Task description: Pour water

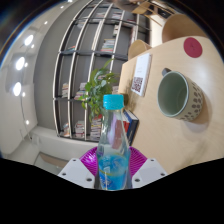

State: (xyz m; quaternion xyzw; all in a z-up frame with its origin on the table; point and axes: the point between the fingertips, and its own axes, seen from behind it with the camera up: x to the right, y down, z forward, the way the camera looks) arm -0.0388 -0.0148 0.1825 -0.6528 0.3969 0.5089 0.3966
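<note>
Two pads of the tongs (pixel 113 172) clamp the capped bottle (pixel 112 145) upright, carried toward the cup (pixel 180 94) on the worktop (pixel 150 110); cap still on, pouring not begun.

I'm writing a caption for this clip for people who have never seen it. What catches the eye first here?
First, the clear water bottle with its blue cap, upright between the gripper fingers, whose pink pads press on both its sides. Beyond it to the right, a pale green mug stands on the light table, and a leafy plant rises behind the bottle.
</note>
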